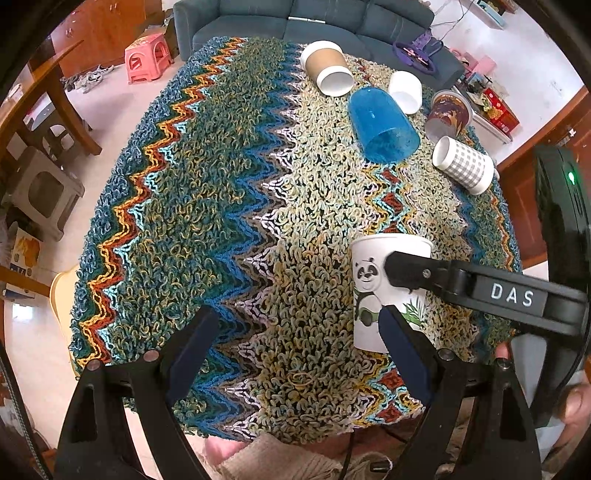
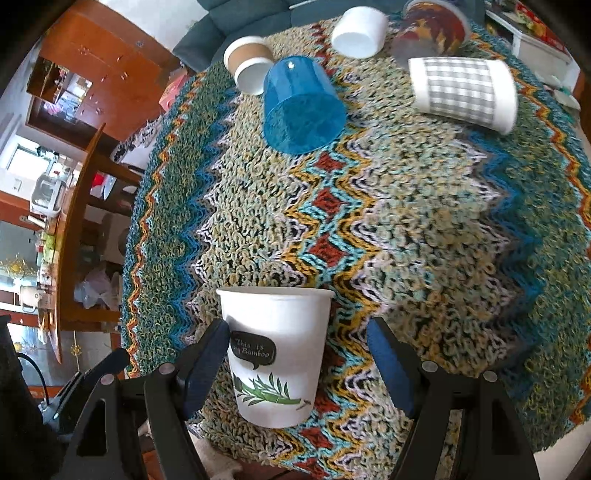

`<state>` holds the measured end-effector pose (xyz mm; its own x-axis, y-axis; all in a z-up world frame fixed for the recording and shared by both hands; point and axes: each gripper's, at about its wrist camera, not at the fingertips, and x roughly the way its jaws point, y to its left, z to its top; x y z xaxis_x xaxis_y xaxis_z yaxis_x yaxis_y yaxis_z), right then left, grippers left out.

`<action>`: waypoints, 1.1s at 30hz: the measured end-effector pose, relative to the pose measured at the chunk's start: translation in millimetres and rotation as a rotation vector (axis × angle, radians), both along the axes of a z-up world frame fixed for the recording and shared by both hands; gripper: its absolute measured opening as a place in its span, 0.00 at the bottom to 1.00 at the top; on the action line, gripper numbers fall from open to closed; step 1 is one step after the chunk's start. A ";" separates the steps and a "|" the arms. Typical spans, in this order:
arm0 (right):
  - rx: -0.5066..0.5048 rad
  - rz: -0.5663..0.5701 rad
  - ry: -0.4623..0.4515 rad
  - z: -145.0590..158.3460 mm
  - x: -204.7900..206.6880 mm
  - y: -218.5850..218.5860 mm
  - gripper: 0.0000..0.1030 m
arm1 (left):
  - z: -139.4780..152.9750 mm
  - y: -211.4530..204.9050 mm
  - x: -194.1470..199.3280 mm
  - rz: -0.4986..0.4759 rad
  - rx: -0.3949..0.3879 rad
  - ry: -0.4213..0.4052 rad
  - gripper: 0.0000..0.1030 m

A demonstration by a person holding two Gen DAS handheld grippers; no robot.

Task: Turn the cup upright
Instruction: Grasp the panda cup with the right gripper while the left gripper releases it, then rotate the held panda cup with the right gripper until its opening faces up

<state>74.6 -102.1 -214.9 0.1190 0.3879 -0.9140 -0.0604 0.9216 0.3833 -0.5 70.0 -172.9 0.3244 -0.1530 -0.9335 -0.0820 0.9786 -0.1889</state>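
Observation:
A white paper cup with a panda and bamboo print (image 2: 275, 354) stands upright, mouth up, on the knitted zigzag cloth (image 2: 424, 221) near the table's front edge. My right gripper (image 2: 297, 350) is open with its blue-padded fingers on either side of the cup, a gap showing on the right side. In the left wrist view the same cup (image 1: 369, 280) stands at the right with the right gripper's black finger across it. My left gripper (image 1: 295, 332) is open and empty over the cloth, left of the cup.
Several cups lie on their sides at the far end: a brown paper cup (image 1: 327, 68), a blue plastic cup (image 1: 382, 123), a white cup (image 1: 406, 90), a patterned tub (image 1: 448, 114) and a grey-checked cup (image 1: 465, 166). A sofa (image 1: 295, 18) and pink stool (image 1: 146, 55) stand beyond.

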 end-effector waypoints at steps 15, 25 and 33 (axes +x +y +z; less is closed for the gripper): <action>0.070 0.049 0.098 -22.6 14.9 18.3 0.75 | -8.5 0.0 3.5 -0.006 -0.012 0.013 0.88; 0.074 0.072 0.080 -22.7 11.8 16.2 0.64 | -10.3 -4.9 6.2 -0.003 0.008 0.012 0.88; 0.017 0.067 -0.074 4.4 5.9 -9.1 0.63 | -6.3 -18.6 5.7 -0.027 0.047 -0.004 0.88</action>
<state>80.5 -111.3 -210.5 0.1590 0.4129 -0.8968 -0.1503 0.9079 0.3914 5.1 51.4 -179.2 0.3246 -0.1180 -0.9384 -0.0550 0.9882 -0.1433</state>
